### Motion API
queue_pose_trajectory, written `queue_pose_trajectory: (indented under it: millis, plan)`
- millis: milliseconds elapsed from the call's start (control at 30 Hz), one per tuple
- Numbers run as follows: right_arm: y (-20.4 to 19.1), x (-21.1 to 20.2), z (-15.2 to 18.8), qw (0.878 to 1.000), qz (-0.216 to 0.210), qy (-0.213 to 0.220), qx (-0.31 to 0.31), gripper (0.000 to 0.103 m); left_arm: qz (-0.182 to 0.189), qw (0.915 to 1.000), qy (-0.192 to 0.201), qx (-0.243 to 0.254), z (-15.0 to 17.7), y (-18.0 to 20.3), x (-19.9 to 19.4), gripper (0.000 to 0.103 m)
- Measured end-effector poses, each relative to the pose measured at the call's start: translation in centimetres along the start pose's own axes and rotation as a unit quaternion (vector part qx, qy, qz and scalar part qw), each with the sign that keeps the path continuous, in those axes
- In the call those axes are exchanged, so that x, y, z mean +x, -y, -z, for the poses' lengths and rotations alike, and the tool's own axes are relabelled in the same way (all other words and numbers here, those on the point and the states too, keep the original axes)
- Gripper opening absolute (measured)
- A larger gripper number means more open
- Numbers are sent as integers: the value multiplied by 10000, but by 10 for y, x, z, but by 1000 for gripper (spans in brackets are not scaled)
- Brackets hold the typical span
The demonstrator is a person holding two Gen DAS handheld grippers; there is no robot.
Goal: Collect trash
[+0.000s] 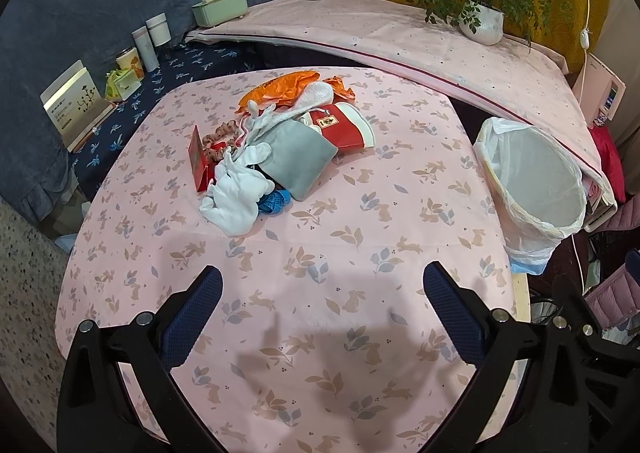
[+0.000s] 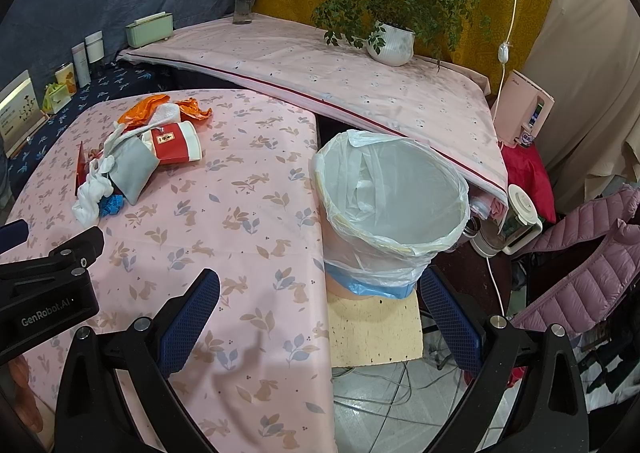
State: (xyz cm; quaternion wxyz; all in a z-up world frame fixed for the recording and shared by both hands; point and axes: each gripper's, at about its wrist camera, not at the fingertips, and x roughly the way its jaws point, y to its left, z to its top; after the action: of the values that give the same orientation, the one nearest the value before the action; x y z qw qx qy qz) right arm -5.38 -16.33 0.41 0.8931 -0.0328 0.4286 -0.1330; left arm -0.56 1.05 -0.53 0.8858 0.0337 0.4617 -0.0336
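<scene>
Trash pile (image 1: 276, 145) lies left of the lined bin (image 1: 532, 189), ahead of the left gripper (image 1: 322, 317), the nearer one; right gripper (image 2: 320, 313) faces the bin; both jaws wide, empty.

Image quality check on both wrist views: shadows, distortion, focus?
Left wrist: tool shadows fall on the near tablecloth; trash pile sharp; corners vignetted black. Right wrist: the shelf edge bows from fisheye; bin liner evenly lit, no glare.
</scene>
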Motion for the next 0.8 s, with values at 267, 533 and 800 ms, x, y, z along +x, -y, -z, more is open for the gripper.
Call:
queue_pose_trajectory:
  millis: [267,533,800]
  plan:
    - [-4,2,2,10000,-21,1,-22,96,-15,10000,36,-11,-4,-3,1,96]
    - [-7,4,3,10000,-52,-4,-9,96,-80,9999,131,23,-10,-3,0,96]
    - [-8,10,-2,9999,-100,-14,44,96,-94,9998,155,27,-11,-3,5,96]
